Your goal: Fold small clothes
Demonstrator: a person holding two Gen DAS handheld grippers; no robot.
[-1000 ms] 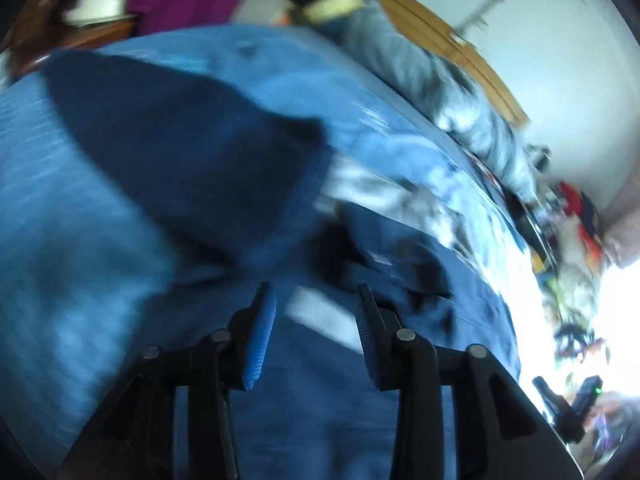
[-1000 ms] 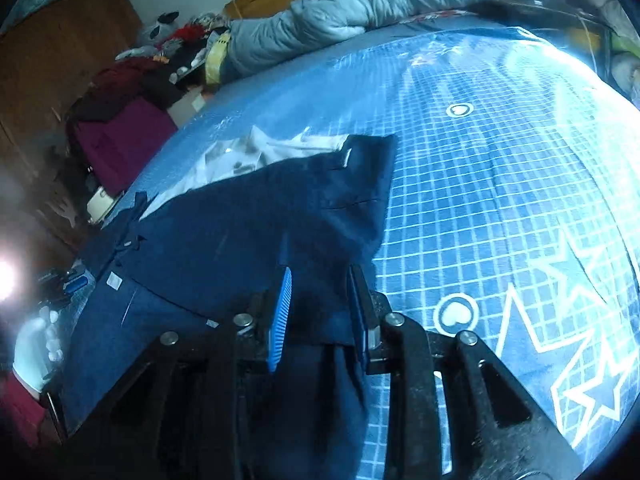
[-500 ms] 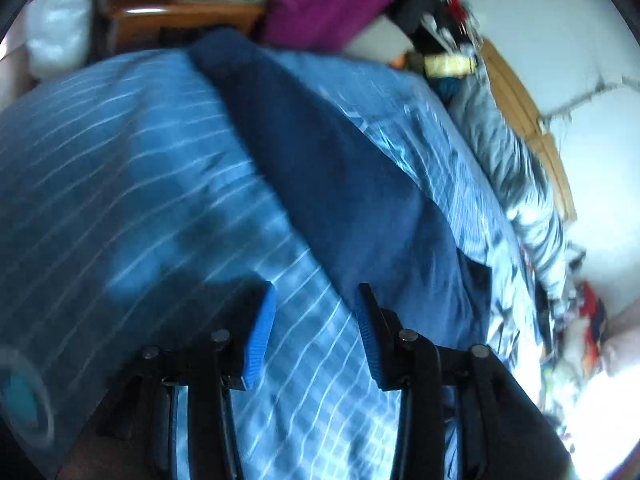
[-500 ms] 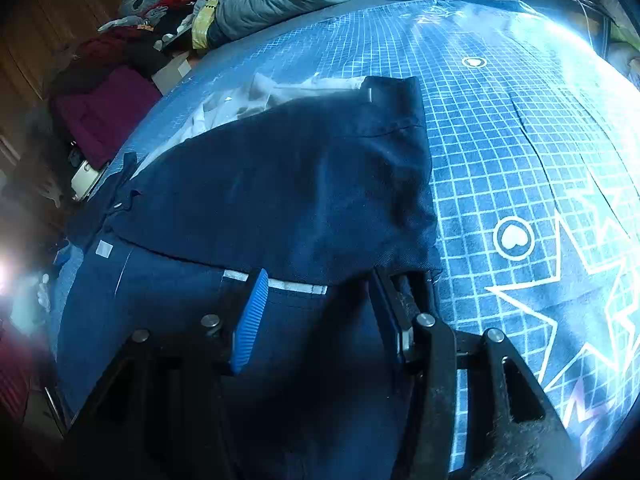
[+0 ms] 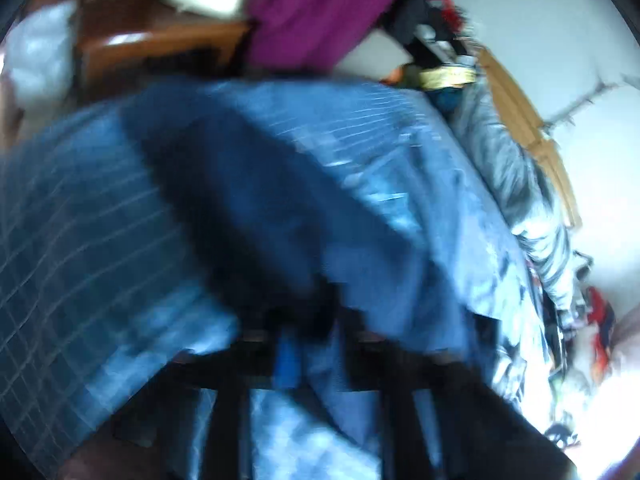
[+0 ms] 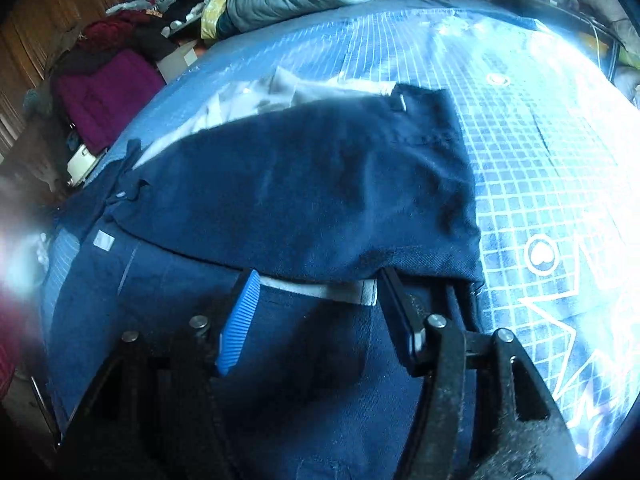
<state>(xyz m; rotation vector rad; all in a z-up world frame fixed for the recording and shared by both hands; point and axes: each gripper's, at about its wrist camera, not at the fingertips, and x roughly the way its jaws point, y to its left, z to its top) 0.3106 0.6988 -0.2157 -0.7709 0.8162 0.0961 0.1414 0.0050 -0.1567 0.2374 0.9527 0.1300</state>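
Two tongs work the navy garment (image 6: 304, 184) spread on the bed (image 6: 520, 152). Right tongs (image 6: 316, 300) gape wide, empty, just before its folded edge. Left tongs (image 5: 308, 344) are blurred; grip unclear. Best pinch both layers squarely at the hem.

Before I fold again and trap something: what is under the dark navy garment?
Under the dark navy garment, white cloth sticks out at its far edge; how far underneath it reaches is hidden.

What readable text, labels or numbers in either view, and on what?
None readable.
White tag on the navy garment: too small and blurred to read.
Blue bedsheet: only grid, heart and star prints, no lettering.
Left wrist view: motion-blurred, nothing legible.
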